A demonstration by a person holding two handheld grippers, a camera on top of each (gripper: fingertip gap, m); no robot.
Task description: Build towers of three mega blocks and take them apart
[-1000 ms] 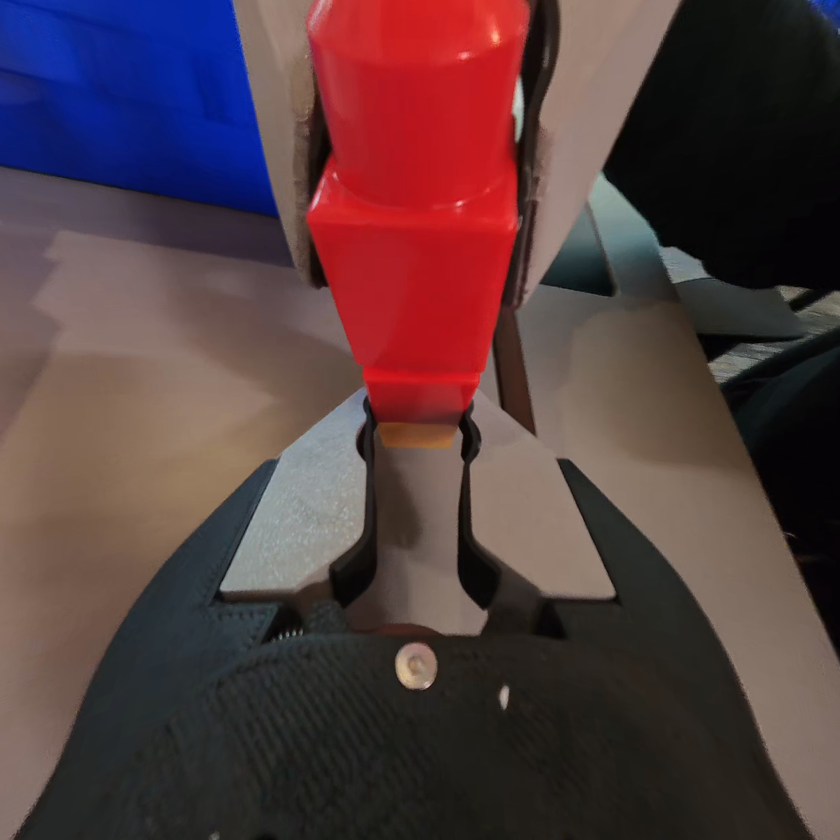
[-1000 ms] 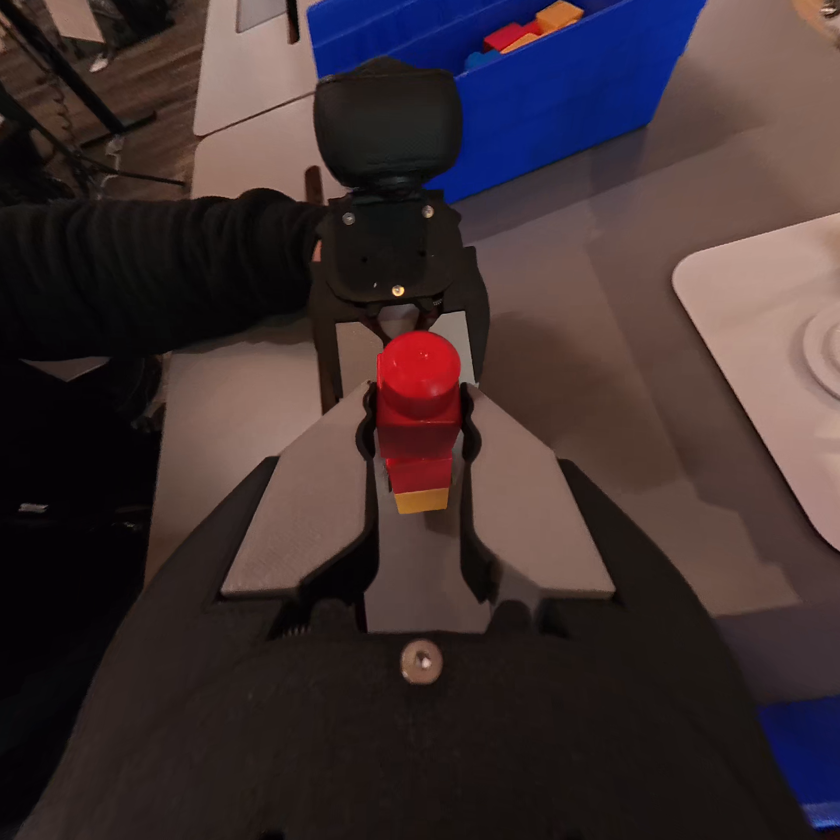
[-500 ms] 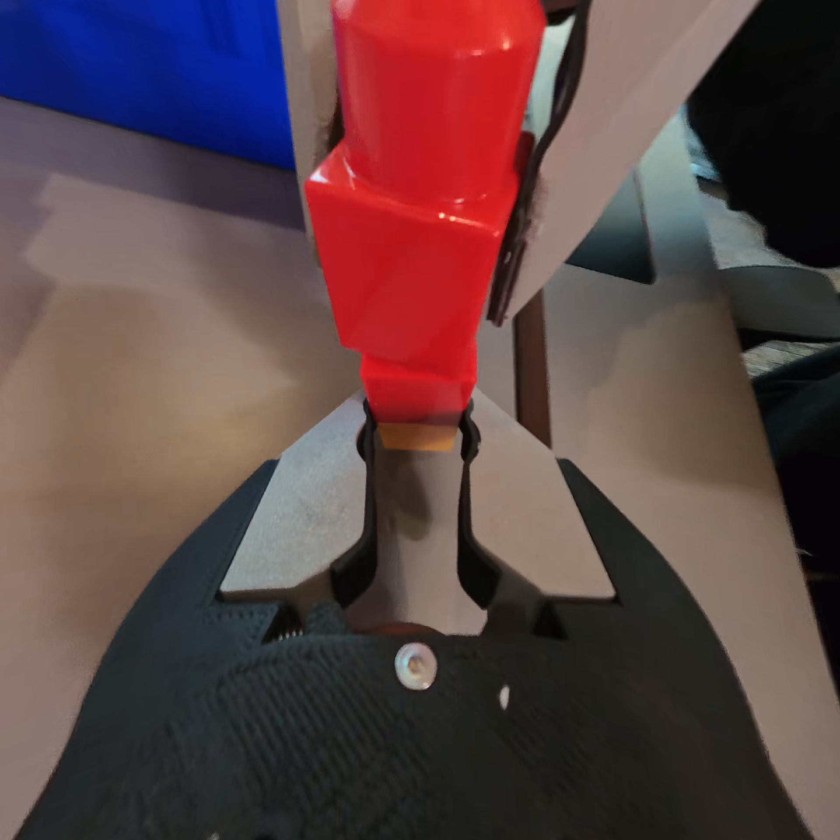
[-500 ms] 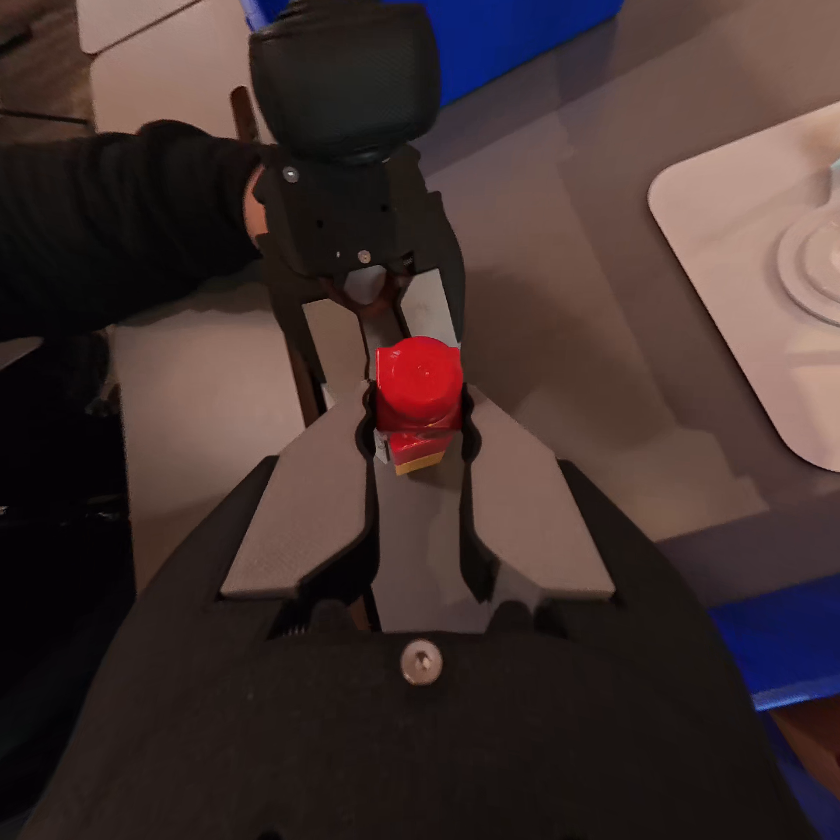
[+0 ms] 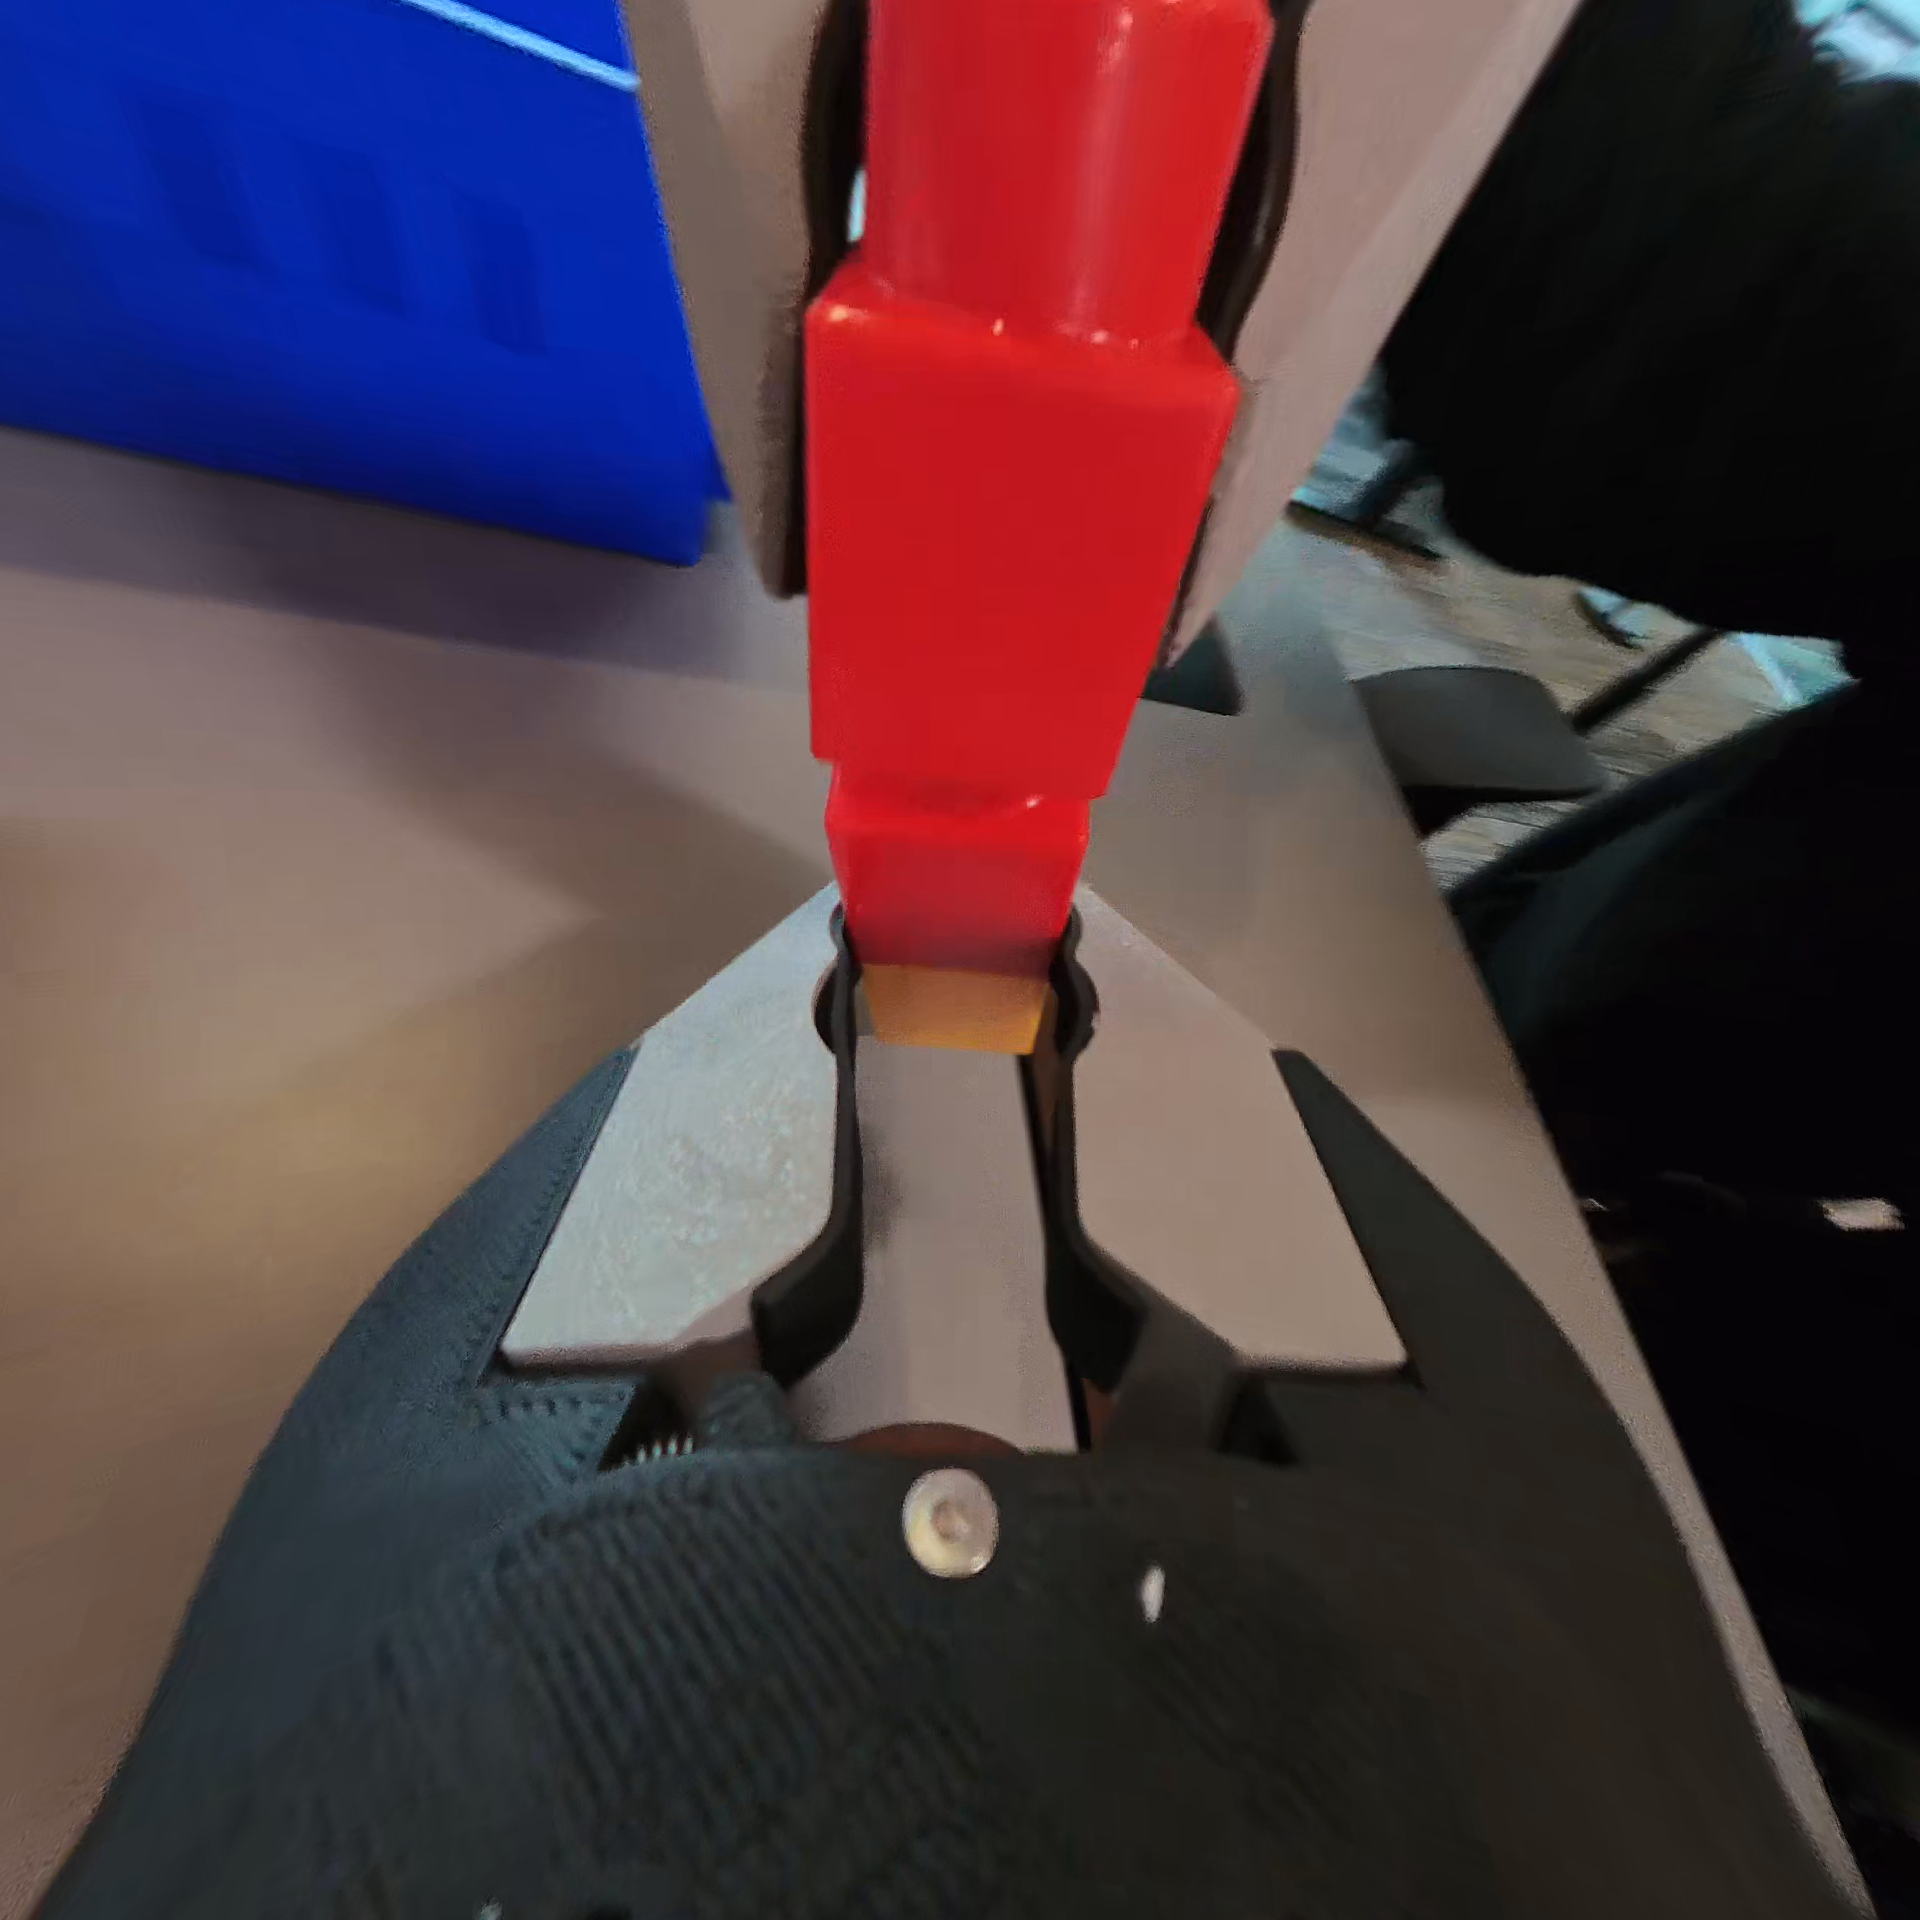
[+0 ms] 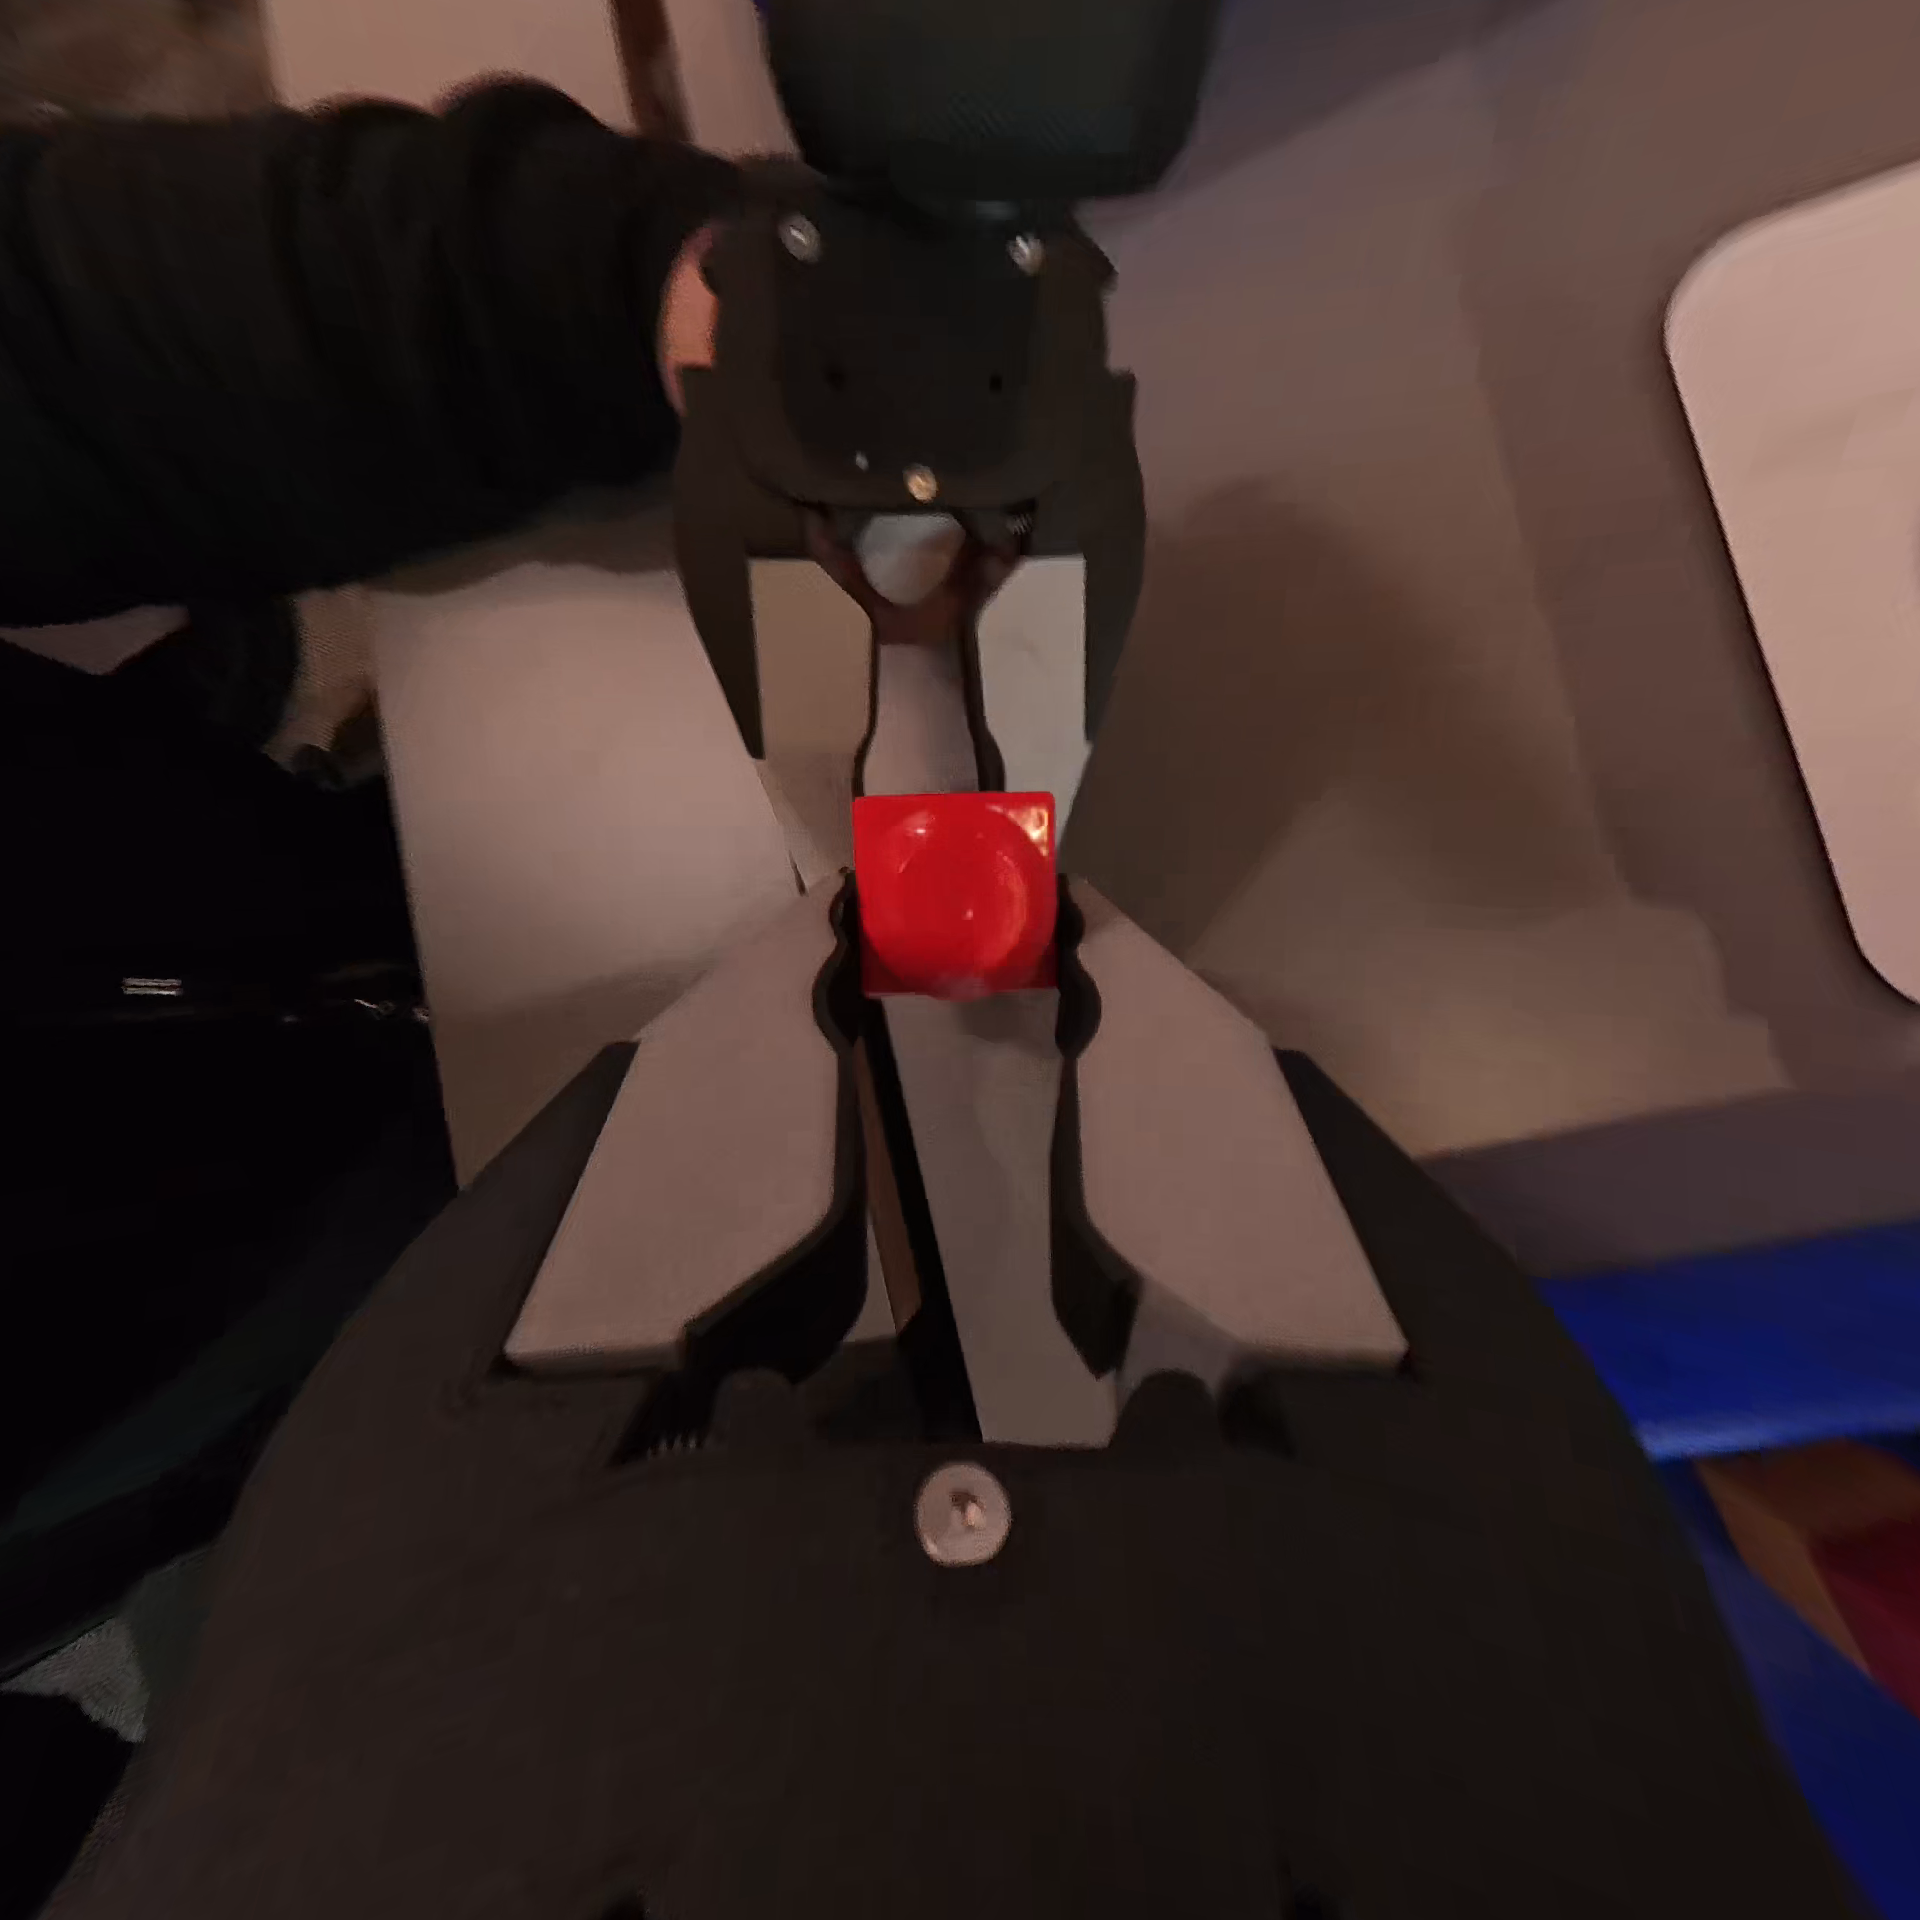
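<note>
Blocks form a tower point(image 5: 997, 644): two red over one orange, its base clamped by the left gripper point(image 5: 956, 987), its top cut off above a grey table point(image 5: 364, 831).

From above, the right gripper point(image 6: 954, 935) pinches the blurred red top block point(image 6: 954, 894), hiding the lower blocks.

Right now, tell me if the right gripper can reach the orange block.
Probably not: the right gripper is shut on the top red block, and the left gripper clamps the orange block beneath.

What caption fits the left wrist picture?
Left gripper pinches the tower's base while the right gripper clamps the top red block.
</note>
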